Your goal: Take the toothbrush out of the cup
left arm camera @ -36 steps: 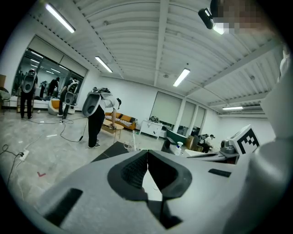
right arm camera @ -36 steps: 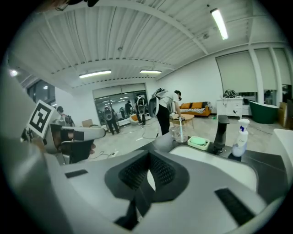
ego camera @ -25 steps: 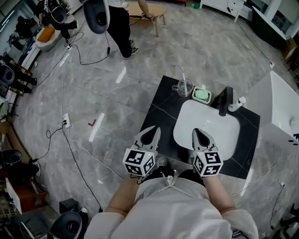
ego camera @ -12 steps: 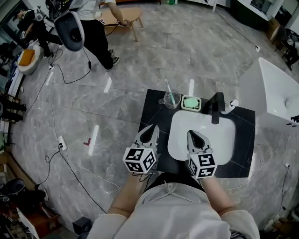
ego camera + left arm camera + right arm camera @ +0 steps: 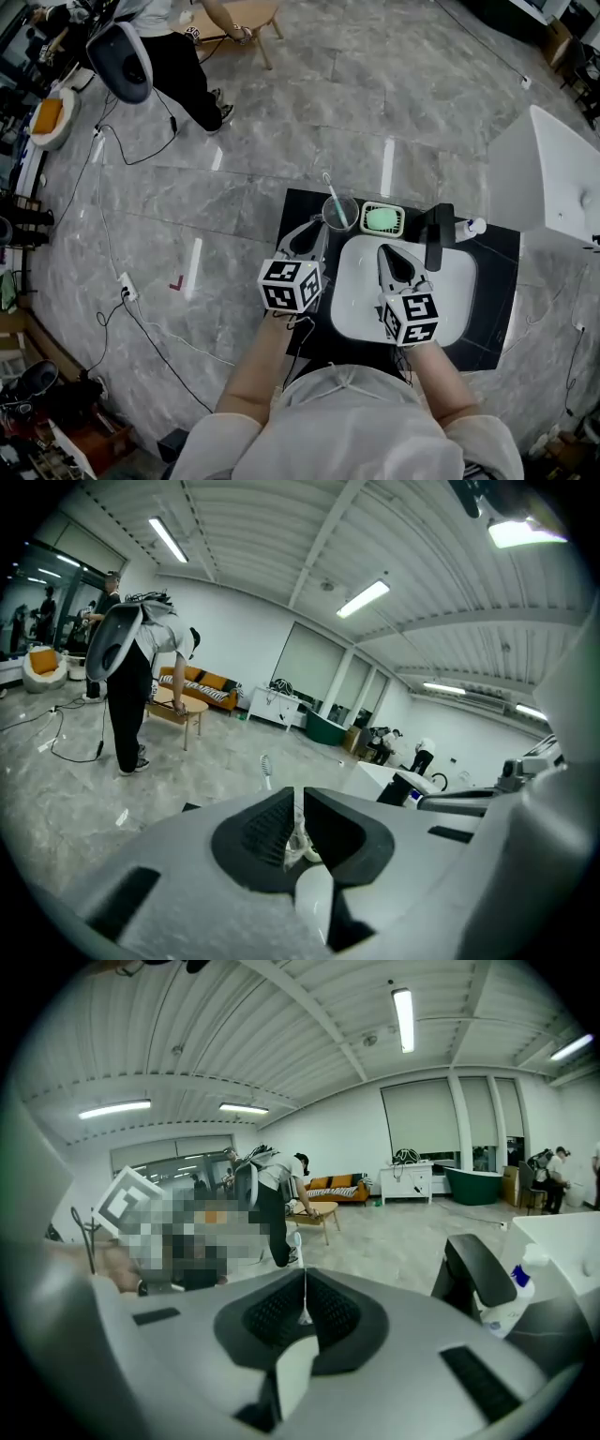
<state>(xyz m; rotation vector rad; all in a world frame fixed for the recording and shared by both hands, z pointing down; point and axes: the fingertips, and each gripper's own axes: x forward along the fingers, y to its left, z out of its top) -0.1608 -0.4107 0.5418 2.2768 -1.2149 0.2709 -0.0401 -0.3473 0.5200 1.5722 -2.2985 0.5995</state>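
Left claw [image 5: 315,232] together, tip beside cup [image 5: 339,214] | right claw [image 5: 389,254] together, over sink [image 5: 452,292]

Counter [image 5: 491,281], back edge, left to right: cup [image 5: 339,214] at the corner, soap dish [image 5: 382,219] just beside it, faucet [image 5: 436,236], bottle [image 5: 472,226]. Open passage: above cup, cup's left side, over basin [image 5: 450,286].
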